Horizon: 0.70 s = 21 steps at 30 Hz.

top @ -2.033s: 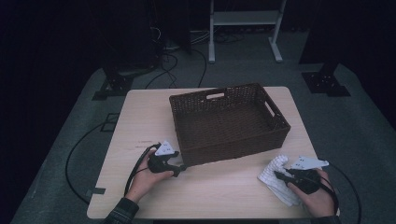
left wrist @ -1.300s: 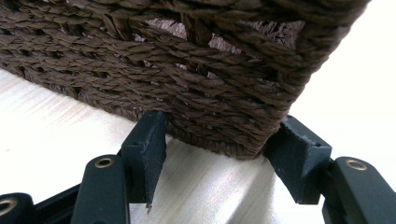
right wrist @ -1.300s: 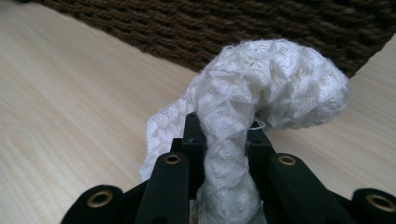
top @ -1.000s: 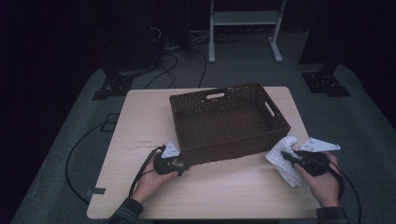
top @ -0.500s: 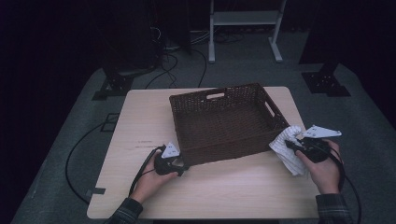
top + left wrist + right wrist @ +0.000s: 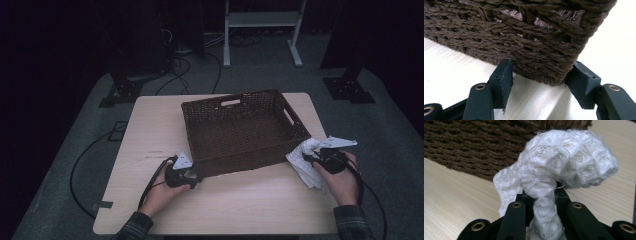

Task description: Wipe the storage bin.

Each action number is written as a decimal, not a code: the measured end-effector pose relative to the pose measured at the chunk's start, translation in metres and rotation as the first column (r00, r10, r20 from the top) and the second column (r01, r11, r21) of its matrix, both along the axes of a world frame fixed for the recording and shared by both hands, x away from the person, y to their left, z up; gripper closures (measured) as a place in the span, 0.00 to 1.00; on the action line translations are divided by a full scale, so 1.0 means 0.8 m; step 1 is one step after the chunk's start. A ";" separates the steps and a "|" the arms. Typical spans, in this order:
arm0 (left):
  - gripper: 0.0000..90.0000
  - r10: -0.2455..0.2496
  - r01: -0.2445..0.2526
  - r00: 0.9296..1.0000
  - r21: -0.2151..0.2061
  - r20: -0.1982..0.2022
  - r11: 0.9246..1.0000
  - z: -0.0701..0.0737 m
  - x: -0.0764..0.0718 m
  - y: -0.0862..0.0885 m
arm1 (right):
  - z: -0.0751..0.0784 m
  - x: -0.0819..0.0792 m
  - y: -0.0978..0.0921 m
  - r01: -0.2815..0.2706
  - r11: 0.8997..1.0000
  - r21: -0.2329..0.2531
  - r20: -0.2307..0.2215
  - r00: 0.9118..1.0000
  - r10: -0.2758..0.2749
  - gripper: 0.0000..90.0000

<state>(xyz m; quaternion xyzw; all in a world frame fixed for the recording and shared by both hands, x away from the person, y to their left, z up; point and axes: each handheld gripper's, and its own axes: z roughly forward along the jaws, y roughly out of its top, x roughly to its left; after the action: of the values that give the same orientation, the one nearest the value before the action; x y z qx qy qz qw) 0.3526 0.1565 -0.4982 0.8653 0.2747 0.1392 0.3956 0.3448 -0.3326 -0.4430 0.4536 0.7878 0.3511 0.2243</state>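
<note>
Cloth pinched in my R gripper (image 6: pixel 311 160), by the basket's near R corner.
R fingers (image 6: pixel 525 202) clenched on white cloth (image 6: pixel 564 167), bunched above them, basket (image 6: pixel 240 127) just beyond. L gripper (image 6: pixel 541 75) spread wide, fingers either side of basket's near L corner on table (image 6: pixel 150 130).

A dim recording lab: lone wooden table (image 6: pixel 150 130) on grey floor mat (image 6: pixel 75 140), trailing cables (image 6: pixel 180 65), black stand bases (image 6: pixel 347 87).

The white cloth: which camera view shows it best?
The right gripper view: the white cloth is close there, its waffle weave clear, pinched between the right gripper jaws. The high view shows it small, beside the basket.
</note>
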 end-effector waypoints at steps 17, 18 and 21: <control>0.43 -0.001 0.001 1.000 0.000 -0.001 1.000 0.000 0.000 0.000 | -0.036 0.009 0.005 -0.014 1.000 -0.019 -0.087 0.996 0.013 0.84; 0.43 -0.001 0.001 1.000 -0.001 0.000 1.000 0.000 0.000 0.000 | -0.038 0.010 0.006 -0.017 1.000 -0.023 -0.093 0.996 0.015 0.84; 0.43 -0.001 0.001 1.000 -0.001 -0.001 1.000 0.000 0.000 0.000 | -0.042 0.011 0.008 -0.021 0.999 -0.026 -0.103 0.994 0.018 0.84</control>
<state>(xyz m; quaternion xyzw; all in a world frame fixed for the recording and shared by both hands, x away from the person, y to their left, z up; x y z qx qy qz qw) 0.3528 0.1566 -0.4982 0.8653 0.2744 0.1386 0.3958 0.3533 -0.3266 -0.4766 0.4603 0.8074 0.3187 0.1860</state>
